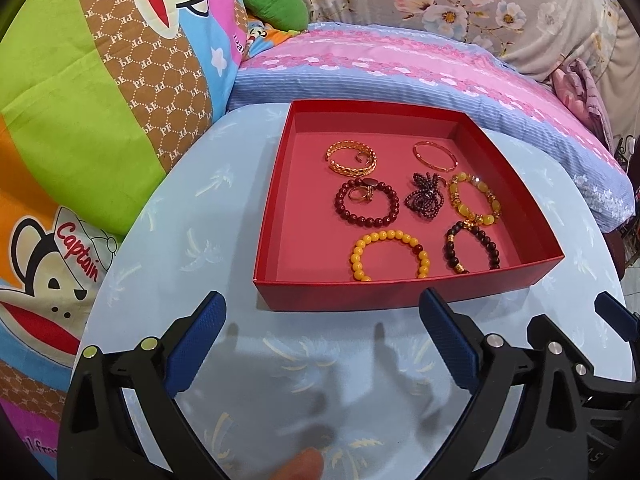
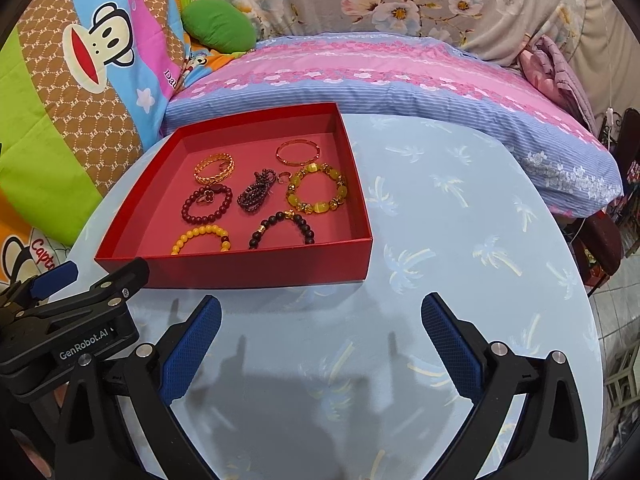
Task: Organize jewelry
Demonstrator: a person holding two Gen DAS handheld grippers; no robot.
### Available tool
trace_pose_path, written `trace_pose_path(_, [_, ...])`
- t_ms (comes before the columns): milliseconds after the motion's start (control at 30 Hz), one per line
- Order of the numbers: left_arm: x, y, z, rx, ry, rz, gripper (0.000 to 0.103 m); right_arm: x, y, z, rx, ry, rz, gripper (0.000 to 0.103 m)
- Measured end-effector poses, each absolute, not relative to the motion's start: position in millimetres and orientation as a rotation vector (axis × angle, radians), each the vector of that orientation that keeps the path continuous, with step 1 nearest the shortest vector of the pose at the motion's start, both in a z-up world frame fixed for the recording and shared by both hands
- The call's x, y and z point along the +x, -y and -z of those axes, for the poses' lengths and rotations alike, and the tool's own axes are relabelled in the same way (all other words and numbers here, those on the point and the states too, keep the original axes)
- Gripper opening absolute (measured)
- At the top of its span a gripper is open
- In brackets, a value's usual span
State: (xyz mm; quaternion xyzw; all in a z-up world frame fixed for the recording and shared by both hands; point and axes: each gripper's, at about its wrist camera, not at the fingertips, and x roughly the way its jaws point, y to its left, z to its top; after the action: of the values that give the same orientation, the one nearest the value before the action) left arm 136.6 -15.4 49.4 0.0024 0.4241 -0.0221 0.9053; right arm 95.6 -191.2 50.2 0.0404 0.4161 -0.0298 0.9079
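Resting inside the red box on the counter, the bracelets lie just beyond both hand-held grippers — the left hand-held gripper spread wide and empty near the box's near wall, the right hand-held gripper likewise released, the box far-left of it.

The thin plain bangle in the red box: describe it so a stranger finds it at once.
Start at the red box on the pale blue table. Go to its far right corner, behind the chunky yellow bracelet. The bangle there is one smooth, thin gold hoop without beads, unlike the broad woven gold cuff left of it.
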Motion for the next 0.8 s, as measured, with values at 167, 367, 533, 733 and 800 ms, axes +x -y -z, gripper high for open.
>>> trace_pose_path(167, [136.8,15.6,-49.1,0.006,-0.877,0.047,0.093,95.6,190.8,-50.2,0.081,-0.858,0.062,0.097])
trace_pose_path(367, [135.7,14.0,-48.3,0.014,-0.878,0.048,0.093,94.5,188.3,-49.3,0.065,-0.847,0.065,0.097])
trace_pose_path(533, [135.4,13.2,-47.8,0.009,-0.881,0.047,0.093,93.5,187.9,-49.2,0.065,-0.842,0.066,0.097])
trace_pose_path(733, [135.0,13.6,-46.8,0.010,-0.883,0.043,0.093,93.4,188.2,-49.2,0.066,-0.841,0.067,0.097])
trace_pose_path(800, [134.8,13.8,-46.4,0.011,-0.883,0.042,0.093,93.6,188.1,-49.2,0.067,-0.841,0.067,0.097])
